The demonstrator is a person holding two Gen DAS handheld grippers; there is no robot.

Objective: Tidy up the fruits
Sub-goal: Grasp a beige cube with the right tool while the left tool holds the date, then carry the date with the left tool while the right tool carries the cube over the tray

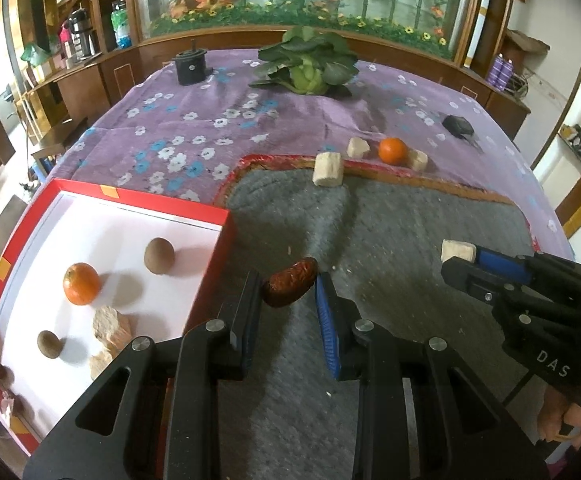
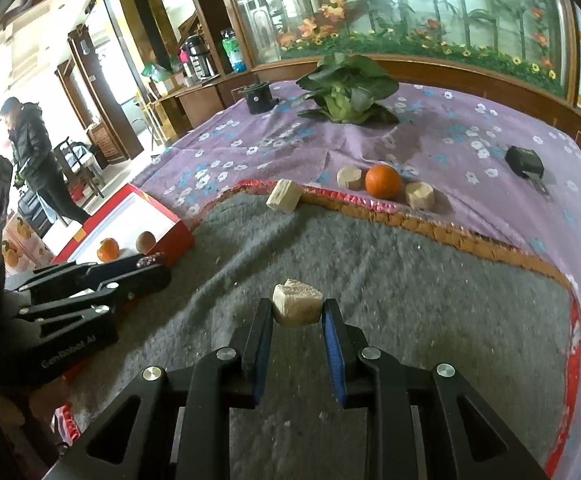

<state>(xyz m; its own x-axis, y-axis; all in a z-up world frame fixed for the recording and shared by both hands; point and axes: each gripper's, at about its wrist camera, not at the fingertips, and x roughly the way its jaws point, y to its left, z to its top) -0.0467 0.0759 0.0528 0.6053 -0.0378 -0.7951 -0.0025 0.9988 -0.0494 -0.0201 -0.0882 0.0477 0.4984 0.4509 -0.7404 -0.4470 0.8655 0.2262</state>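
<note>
Left wrist view, lower centre: left gripper (image 1: pixel 289 286) pinches a wrinkled, light red date (image 1: pixel 289 287) mid-body, likely soft. Right gripper (image 2: pixel 297 307) pinches a crumbly-looking pale chunk (image 2: pixel 297 303) by its flat sides.

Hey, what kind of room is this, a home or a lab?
Most likely a home dining or living room: a table under a flowered purple cloth, wooden cabinets with flasks, and a glass panel painted with bamboo and flowers.

"DAS" marks the right gripper (image 1: pixel 456 262); "GenRobot.AI" marks the left gripper (image 2: pixel 158 264).
</note>
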